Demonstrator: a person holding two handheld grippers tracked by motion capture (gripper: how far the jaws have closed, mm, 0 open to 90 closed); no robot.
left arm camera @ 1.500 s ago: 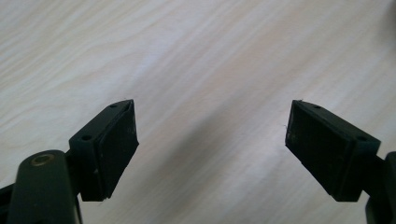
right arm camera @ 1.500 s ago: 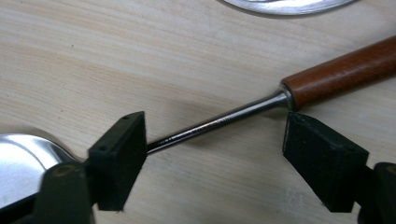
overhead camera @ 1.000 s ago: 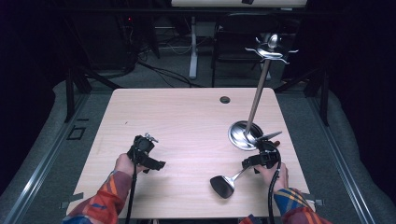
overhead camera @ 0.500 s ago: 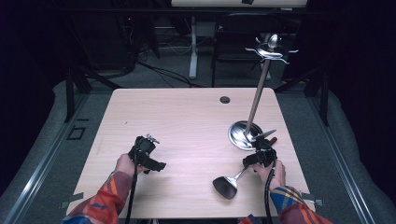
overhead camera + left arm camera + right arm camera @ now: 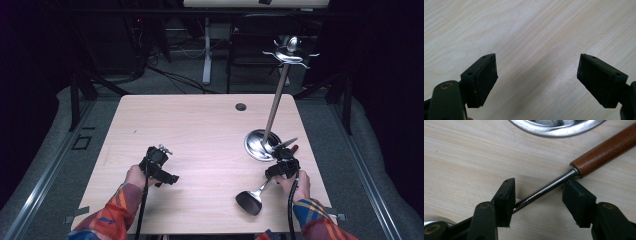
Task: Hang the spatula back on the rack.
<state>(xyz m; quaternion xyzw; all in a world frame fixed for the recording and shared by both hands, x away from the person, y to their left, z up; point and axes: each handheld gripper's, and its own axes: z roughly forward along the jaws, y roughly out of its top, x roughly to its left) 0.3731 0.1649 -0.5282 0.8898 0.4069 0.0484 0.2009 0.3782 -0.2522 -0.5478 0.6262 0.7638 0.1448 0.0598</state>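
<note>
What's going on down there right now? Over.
Left gripper open, idle. Right gripper closing around ladle shaft, not clamped. Stand base close by.

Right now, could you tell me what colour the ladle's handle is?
Reddish-brown wood handle, clearest in the right gripper view.

left gripper agape, right gripper closing

Table ahead. Stand base on right half, pole leaning away. Ladle flat on table just nearer than base, shaft between jaws of right gripper. Left gripper well apart, over near-left tabletop. Round hole at far edge.
</note>
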